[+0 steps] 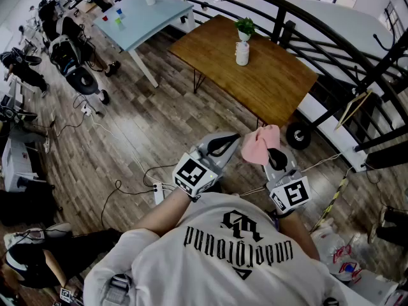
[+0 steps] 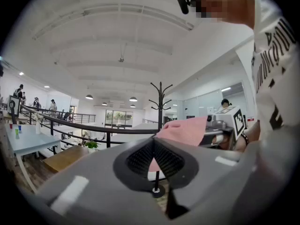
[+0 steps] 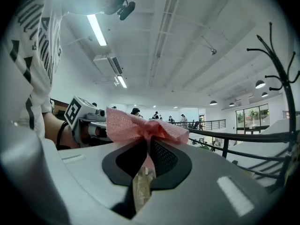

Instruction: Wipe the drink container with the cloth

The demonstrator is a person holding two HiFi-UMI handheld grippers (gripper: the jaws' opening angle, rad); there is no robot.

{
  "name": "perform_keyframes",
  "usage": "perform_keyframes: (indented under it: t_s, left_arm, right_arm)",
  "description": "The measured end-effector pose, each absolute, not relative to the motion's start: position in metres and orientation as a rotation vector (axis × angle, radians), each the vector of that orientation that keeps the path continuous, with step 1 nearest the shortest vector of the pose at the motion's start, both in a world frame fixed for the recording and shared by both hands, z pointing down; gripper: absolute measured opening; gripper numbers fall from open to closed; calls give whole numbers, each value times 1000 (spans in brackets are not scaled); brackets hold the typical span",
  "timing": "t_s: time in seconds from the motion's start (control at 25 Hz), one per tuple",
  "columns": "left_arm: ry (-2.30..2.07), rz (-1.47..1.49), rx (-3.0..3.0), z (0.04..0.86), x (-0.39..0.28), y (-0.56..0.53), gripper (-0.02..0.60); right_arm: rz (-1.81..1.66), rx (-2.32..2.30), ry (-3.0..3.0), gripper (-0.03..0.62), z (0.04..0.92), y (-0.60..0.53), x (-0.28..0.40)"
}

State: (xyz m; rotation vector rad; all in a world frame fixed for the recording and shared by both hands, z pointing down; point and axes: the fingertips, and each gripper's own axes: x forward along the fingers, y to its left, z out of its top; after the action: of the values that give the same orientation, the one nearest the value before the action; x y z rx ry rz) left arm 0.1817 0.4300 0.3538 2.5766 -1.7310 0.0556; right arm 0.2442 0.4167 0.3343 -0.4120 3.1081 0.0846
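Cloth (image 1: 260, 144), pink and bunched, was pinched between the closed jaws of the right gripper (image 3: 146, 143), held close in front of the person's chest. Just beside it the left gripper (image 2: 153, 140) had its jaws pressed together on nothing; the pink seen past its tips was that same cloth, in the other gripper. Both grippers pointed forward and slightly toward each other, their tips near one another. Beyond them lay a stretch of wooden floor (image 1: 159, 126), then the brown table (image 1: 274, 85). The drink container (image 1: 242, 53), white and upright with its long axis vertical, stood on the table's far part, just in front of a small potted plant (image 1: 245, 27). It lay well ahead of both grippers, roughly on the line between them, so neither looked clearly nearer. The cloth-bearing right one would likely have to travel forward and a little leftward to meet it, while the empty left one seemed free to steady the container's side.
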Motion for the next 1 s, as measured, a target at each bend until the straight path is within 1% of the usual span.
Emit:
perform_keyframes:
  t_s: [0.32,0.68,1.0]
  left_arm:
    - [-1750,46,2554,354,169,421,49]
    - [-1774,43,2528,358,122,397,49]
    - [-1759,0,2537,359,38,352,49]
  right_arm:
    - [47,-379,3124,25,338,408,234]
    - [10,-378,3161,26,347,379,192]
    - [23,-421,3179,26,348,326,111]
